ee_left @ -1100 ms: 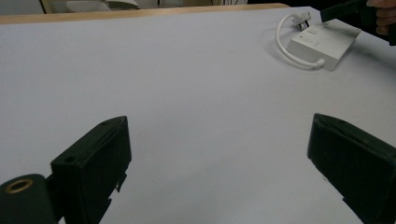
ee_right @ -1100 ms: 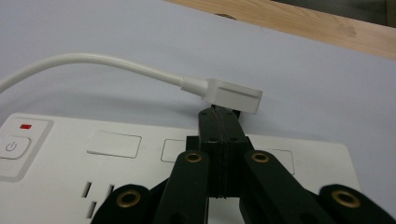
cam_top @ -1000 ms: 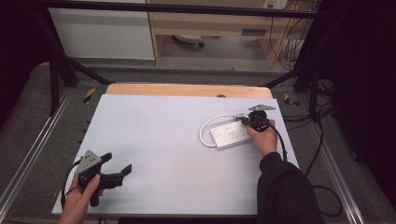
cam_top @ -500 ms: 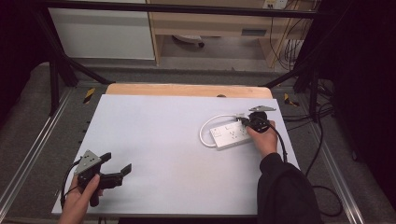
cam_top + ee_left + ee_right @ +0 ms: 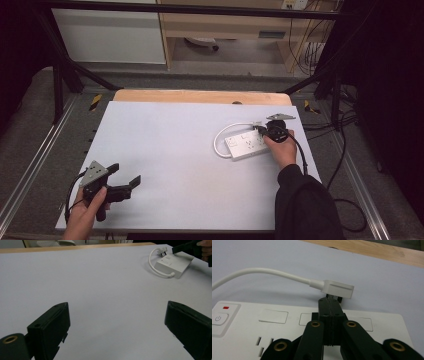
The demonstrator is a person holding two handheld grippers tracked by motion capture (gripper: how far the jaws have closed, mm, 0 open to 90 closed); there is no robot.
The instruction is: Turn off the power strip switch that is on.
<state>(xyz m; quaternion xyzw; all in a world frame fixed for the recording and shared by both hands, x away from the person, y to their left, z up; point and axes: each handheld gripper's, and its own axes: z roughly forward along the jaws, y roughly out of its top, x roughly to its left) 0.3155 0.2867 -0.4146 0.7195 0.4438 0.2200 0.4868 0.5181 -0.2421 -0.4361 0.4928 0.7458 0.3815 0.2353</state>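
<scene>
Right tool (image 5: 263,131): jaws clenched flat together, tips up against the plug (image 5: 338,289) of the white power strip (image 5: 247,145). The right gripper view shows the closed tips sitting just under the plug's flat head, where its prongs would be; whether anything is pinched between them cannot be told. The tool hangs low over the strip's top face.

Left tool (image 5: 124,181): released, jaws wide apart, nothing between them. It rests near the front left of the tabletop (image 5: 165,150), well apart from the strip.

Location of work item: the strip lies flat on the right side of the tabletop, near the far edge. Its cord (image 5: 220,137) leaves one end, loops round and returns to the plug, which sits above the strip's far side.

Handling judgement: the strip is a rigid plastic box, probably light, with a smooth shell likely to slide on the tabletop if pushed or pulled sideways. The cord is thick and springy; it holds its loop and will likely tug the plug back when moved. The plug is small, hard and flat, with slick faces.

Recommended hold: grasp the plug across its flat head, close to where the cord enters. For the strip, grip across the narrow width near one end. The free left tool could steady the body.
</scene>
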